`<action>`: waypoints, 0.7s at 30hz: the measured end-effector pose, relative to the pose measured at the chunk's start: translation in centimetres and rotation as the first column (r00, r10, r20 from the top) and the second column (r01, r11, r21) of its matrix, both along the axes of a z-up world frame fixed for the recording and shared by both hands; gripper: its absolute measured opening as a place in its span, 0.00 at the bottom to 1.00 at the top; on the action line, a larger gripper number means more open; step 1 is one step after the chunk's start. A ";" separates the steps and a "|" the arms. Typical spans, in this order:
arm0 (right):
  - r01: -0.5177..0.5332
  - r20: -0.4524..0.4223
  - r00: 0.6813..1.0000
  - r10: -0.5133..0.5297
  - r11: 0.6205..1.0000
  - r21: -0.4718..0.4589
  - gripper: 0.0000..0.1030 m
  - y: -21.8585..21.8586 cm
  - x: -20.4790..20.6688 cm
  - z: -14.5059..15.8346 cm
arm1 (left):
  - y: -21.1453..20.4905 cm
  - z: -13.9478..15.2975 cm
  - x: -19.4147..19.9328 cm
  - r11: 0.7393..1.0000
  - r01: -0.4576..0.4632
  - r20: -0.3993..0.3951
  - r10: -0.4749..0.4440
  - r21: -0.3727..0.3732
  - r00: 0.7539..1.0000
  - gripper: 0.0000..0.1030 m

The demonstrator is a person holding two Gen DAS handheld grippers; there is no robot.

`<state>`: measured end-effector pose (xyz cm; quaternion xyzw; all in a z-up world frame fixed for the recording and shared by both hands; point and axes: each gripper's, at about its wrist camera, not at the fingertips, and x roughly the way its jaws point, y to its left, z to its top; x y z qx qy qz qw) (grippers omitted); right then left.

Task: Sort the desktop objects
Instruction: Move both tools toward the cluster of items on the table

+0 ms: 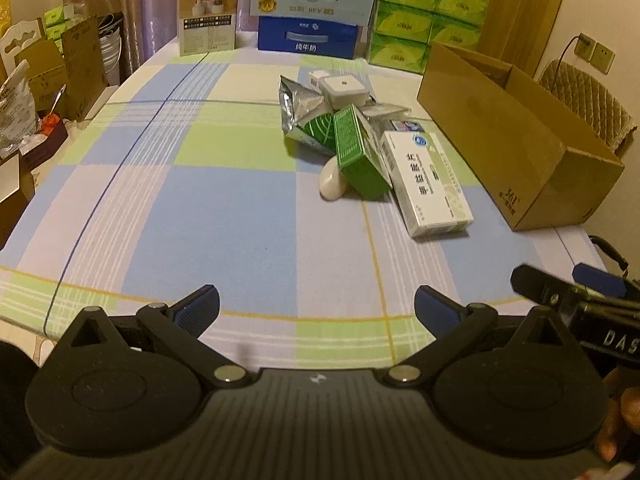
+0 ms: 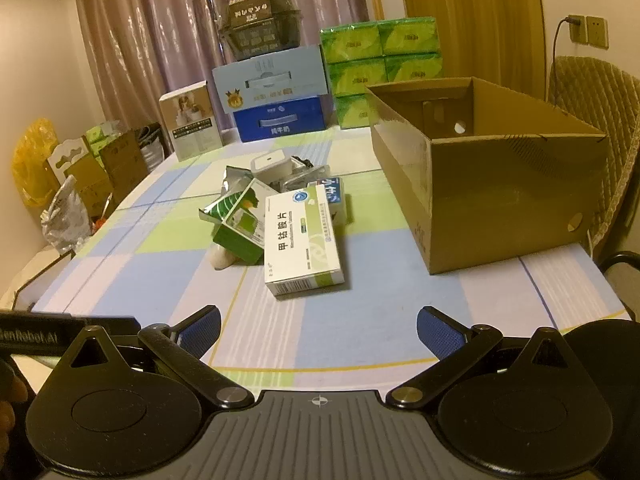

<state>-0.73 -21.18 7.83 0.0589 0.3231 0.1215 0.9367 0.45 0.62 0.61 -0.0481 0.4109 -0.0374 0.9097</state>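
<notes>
While both grippers, left (image 1: 317,306) and right (image 2: 319,327), hovered with jaws spread and empty, the white medicine box (image 2: 302,240) lay nearest in the desk's pile, beside the cardboard box (image 2: 516,200), best taken first across its narrow sides.

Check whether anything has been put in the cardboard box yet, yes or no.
No: the right wrist view looks into the open cardboard box and shows only bare inner walls and floor, while the white medicine box lies on the tablecloth.

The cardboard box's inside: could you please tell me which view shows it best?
The right wrist view: it looks over the rim of the cardboard box onto its inner walls and holes. The left wrist view shows mostly its outer side and only a sliver inside.
</notes>
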 end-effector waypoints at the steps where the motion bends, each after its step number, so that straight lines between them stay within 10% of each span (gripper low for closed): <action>1: 0.001 -0.002 1.000 -0.001 1.000 -0.003 0.98 0.1 0.0 0.0 | 0.1 0.1 0.2 1.000 0.001 0.003 -0.001 0.000 1.000 0.99; 21: -0.091 0.013 0.996 0.092 0.995 -0.047 0.98 2.4 4.9 -0.7 | 0.8 1.7 5.0 0.989 0.050 0.118 -0.067 0.136 0.991 0.99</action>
